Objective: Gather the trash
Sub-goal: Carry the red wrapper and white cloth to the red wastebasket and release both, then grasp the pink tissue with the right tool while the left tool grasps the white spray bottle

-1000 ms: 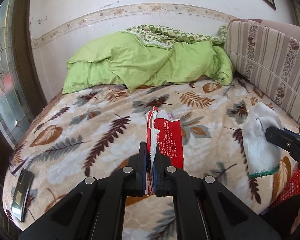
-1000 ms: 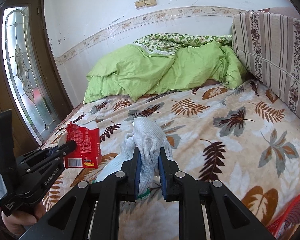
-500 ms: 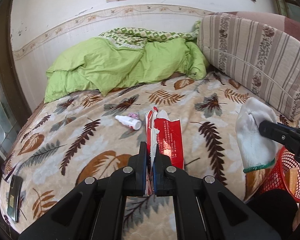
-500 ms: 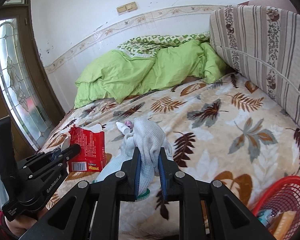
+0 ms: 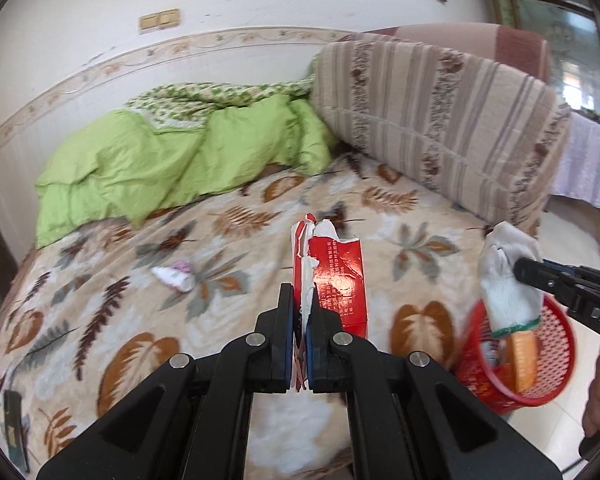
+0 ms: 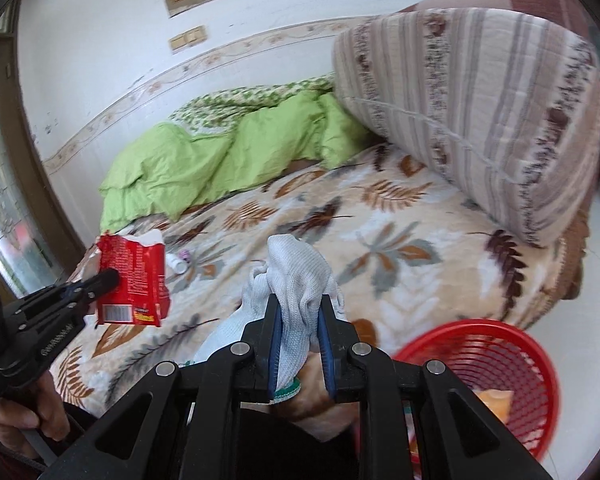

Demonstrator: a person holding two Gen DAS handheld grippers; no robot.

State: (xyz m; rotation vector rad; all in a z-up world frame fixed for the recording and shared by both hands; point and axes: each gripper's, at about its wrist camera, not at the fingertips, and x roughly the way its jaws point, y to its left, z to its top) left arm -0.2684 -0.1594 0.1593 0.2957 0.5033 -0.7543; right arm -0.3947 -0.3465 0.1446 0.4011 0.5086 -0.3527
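Note:
My left gripper (image 5: 299, 304) is shut on a torn red paper packet (image 5: 338, 280) and holds it above the bed's near edge; the packet (image 6: 134, 280) also shows at the left of the right wrist view. My right gripper (image 6: 299, 308) is shut on a white knit glove (image 6: 300, 280) with a green cuff. In the left wrist view the glove (image 5: 506, 280) hangs above a red mesh basket (image 5: 540, 364). The basket (image 6: 496, 360) stands on the floor beside the bed, with orange wrappers inside.
The bed has a leaf-patterned blanket (image 5: 140, 312) and a green duvet (image 5: 160, 164) at the back. A small white bottle (image 5: 174, 276) lies on the blanket. A striped cushion (image 5: 440, 120) lines the right side. A dark phone (image 5: 14, 428) lies at the near left edge.
Both grippers have pulled back from the bed and swung right with their loads. The red basket has come fully into view, and the glove now hangs over it.

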